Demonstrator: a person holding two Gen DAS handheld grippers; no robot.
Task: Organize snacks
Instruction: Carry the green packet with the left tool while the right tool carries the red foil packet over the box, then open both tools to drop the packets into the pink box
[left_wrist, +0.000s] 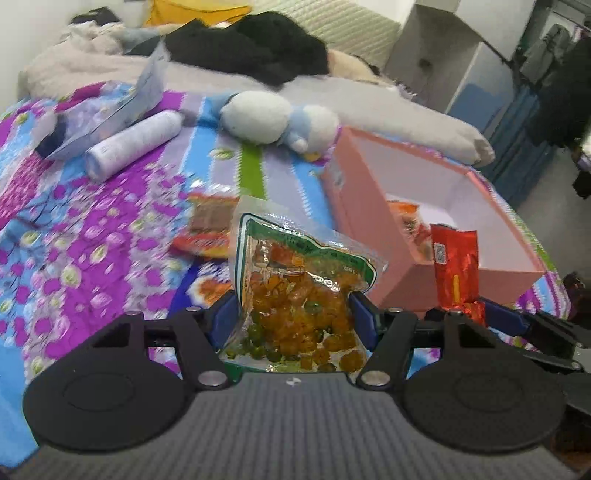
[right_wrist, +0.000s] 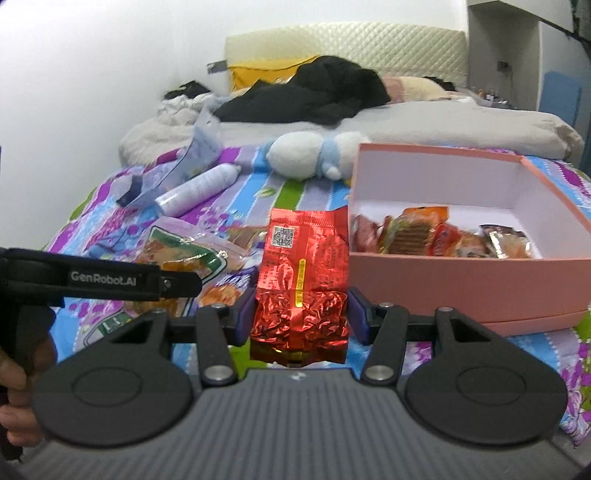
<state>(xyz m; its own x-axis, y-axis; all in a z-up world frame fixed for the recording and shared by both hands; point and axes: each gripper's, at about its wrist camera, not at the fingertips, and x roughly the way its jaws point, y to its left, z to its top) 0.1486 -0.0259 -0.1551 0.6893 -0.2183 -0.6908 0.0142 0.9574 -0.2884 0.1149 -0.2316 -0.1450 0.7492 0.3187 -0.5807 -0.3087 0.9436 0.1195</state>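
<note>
With the left gripper (left_wrist: 293, 317) clamped on the green-edged snack pouch (left_wrist: 295, 295) and the right gripper (right_wrist: 301, 315) pinching the red foil packet (right_wrist: 301, 280) near the pink box (right_wrist: 461, 284), the 2 packs, seemingly airborne, could collide or slip loose.

Both wrist cams sit low and close over the bed (left_wrist: 110, 229), facing the headboard; both see the box (right_wrist: 461, 291) & plush (left_wrist: 273, 118).
</note>
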